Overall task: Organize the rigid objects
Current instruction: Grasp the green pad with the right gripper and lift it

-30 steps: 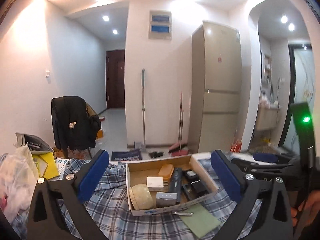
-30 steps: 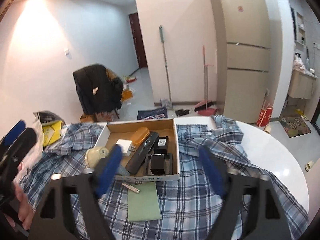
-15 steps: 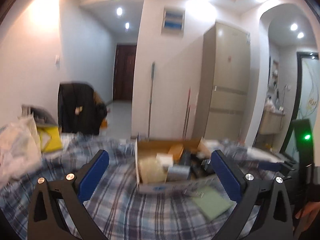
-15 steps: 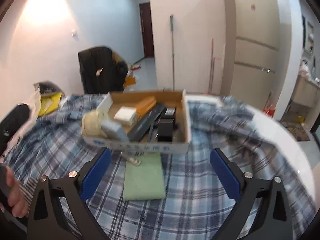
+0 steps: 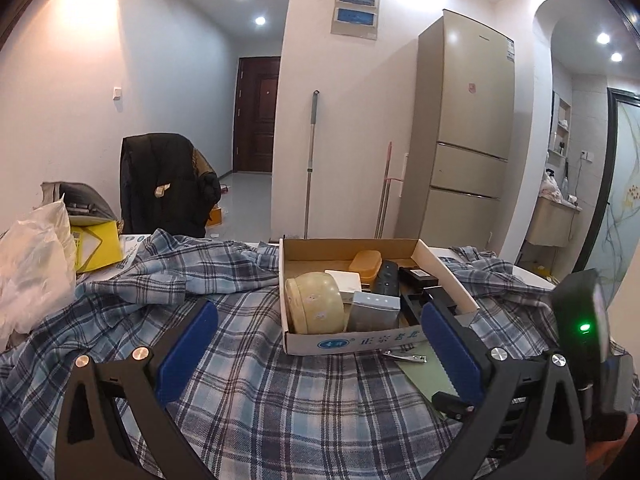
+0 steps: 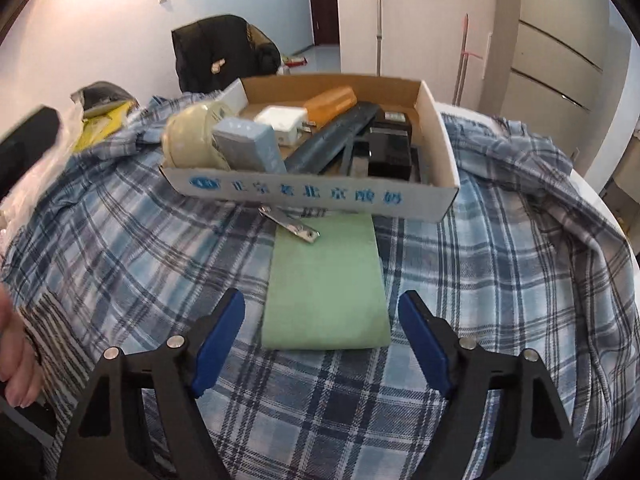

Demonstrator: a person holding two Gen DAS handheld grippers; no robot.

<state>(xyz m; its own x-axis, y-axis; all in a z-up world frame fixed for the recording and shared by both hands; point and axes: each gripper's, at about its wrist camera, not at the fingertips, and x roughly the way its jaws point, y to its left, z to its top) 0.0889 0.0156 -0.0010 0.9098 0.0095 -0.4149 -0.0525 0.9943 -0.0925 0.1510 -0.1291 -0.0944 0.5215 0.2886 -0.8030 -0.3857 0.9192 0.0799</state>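
Note:
A shallow cardboard box (image 6: 316, 196) (image 5: 352, 342) sits on a plaid cloth. It holds a cream round container (image 5: 316, 304), a grey box (image 6: 250, 144), a white adapter (image 6: 282, 120), an orange case (image 6: 330, 100), a dark remote (image 6: 332, 140) and black items (image 6: 390, 148). A green pad (image 6: 326, 280) lies in front of the box, with a metal nail clipper (image 6: 290, 226) on its far left corner. My right gripper (image 6: 322, 346) is open, low over the pad's near end. My left gripper (image 5: 316, 354) is open and empty, short of the box.
The plaid cloth (image 5: 256, 400) covers a round white table (image 6: 592, 192). A white plastic bag (image 5: 32, 264) and yellow packet (image 5: 96, 248) lie at the left. A chair with a black coat (image 5: 164, 184), a fridge (image 5: 464, 136) and mops stand behind.
My right gripper has dropped and moved forward toward the green pad, and its jaws have narrowed a little. My left gripper has swung and settled lower, nearer the box.

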